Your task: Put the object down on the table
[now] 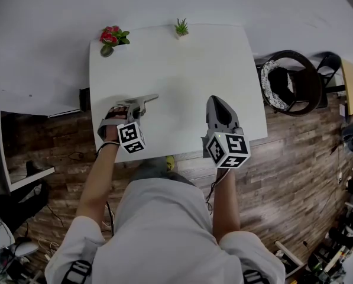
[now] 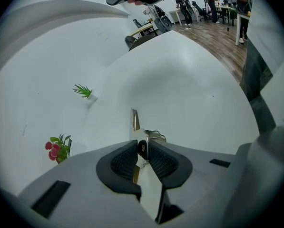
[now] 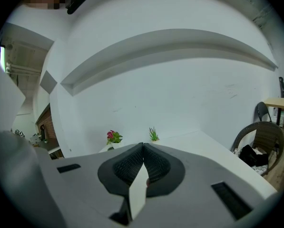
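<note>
A small metal tool [image 1: 145, 99] with a thin flat blade [image 2: 135, 119] and a black round knob [image 2: 142, 148] lies on the white table [image 1: 188, 70] near its left front. My left gripper [image 1: 135, 106] points steeply down at it. Its pads [image 2: 125, 159] stand slightly apart, open, with the knob in the narrow gap between them [image 2: 142, 145]. My right gripper [image 1: 216, 101] hovers over the table's front right part, shut with nothing in it; its pads [image 3: 156, 164] meet in the right gripper view [image 3: 143, 147].
A pot of red flowers [image 1: 112, 38] and a small green plant [image 1: 181, 27] stand along the table's far edge. A dark round chair [image 1: 291, 81] sits to the right of the table. White wall lies beyond, wooden floor around.
</note>
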The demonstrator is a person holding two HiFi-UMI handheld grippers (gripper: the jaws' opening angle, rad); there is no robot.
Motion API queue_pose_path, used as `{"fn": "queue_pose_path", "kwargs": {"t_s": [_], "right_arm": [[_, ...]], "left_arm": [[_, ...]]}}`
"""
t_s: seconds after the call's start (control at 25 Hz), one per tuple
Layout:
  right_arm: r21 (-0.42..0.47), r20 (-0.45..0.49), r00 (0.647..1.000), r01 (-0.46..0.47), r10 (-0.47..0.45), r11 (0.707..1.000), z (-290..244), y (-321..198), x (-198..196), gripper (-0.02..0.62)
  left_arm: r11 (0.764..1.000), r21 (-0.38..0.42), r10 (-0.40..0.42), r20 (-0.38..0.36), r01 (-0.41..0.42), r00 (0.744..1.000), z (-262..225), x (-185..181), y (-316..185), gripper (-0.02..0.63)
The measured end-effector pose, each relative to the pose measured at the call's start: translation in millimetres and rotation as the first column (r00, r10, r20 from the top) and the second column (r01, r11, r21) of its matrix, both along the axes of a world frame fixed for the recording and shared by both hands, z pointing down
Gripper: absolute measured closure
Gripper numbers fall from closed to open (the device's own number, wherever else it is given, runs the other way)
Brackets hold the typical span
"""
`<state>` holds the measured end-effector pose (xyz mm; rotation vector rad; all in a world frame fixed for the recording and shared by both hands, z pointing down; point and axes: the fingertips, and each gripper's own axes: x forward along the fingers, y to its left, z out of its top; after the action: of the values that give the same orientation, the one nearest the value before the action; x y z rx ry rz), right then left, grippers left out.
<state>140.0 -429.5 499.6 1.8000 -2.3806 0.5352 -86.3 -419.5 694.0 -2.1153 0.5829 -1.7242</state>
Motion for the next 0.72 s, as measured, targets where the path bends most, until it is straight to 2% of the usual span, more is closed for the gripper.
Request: {"fn": "queue_pose_path", "kwargs": {"t_s": [0.32,0.72], "right_arm": [[-0.004,-0.003,1.0,0.003,-0.003,1.0,1,0,-6,0.586],[-0.004,-0.01,1.0,0.012,-0.012,1.0,-1,-1,-13,0.586]], "left_arm": [[1.0,-0.029,-0.001,-0.015,0.0,1.0,0,-1,1,0.526],[0.997,-0.08,0.005,-0.034,-0.008,0.999,4,0,8,0.454]]}}
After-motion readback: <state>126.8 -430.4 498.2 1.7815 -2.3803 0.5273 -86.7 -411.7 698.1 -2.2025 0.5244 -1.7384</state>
